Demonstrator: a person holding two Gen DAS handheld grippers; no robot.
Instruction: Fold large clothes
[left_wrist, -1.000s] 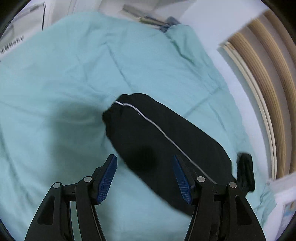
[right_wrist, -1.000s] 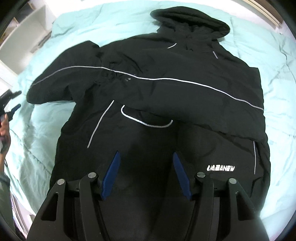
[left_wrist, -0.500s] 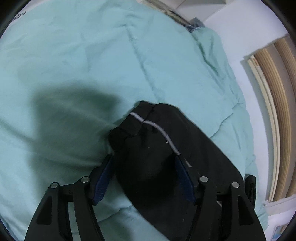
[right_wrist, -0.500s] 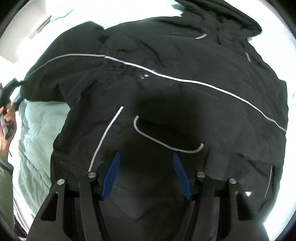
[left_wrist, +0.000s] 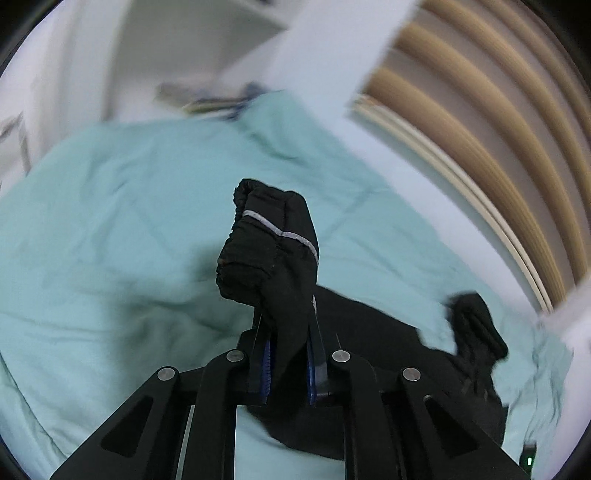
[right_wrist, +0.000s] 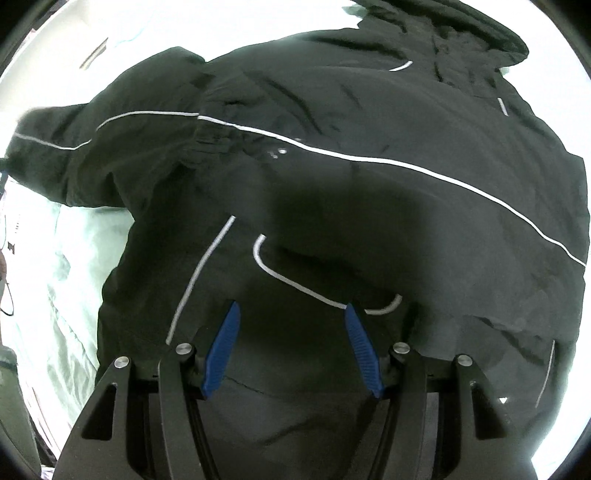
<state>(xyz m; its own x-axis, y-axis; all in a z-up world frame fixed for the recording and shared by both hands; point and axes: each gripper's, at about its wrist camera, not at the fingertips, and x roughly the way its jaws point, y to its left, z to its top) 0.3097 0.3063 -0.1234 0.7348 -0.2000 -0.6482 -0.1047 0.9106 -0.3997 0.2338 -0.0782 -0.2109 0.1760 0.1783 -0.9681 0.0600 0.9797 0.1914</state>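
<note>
Two grippers are in our hands over a bed (left_wrist: 110, 258) with a mint-green cover. The left gripper (left_wrist: 289, 347) has its jaws pressed together on the cuff (left_wrist: 266, 243) of a sleeve of the black jacket (right_wrist: 369, 203). The cuff stands up above the blue pads, bunched, with a thin grey-white stripe (left_wrist: 280, 232) running across it. From the jaws the sleeve falls down and to the right, onto the bed cover. Farther to the right of this view we see another dark bunched part (left_wrist: 476, 325) of the jacket, but it is blurred and we cannot tell which part it is.

The right gripper (right_wrist: 291, 350) hangs close above the body of the jacket with its jaws wide apart, and nothing is between the blue pads (right_wrist: 221, 350). The jacket lies spread on the bed and fills almost the whole right view. White piping lines cross it, and the hood (right_wrist: 461, 29) is at the far top edge. The sleeve (right_wrist: 74, 155) stretches to the left side of the view. A curved white line (right_wrist: 295, 284) lies just before the pads.

In the left view, wooden slats (left_wrist: 498, 129) are beyond the bed on the right.
</note>
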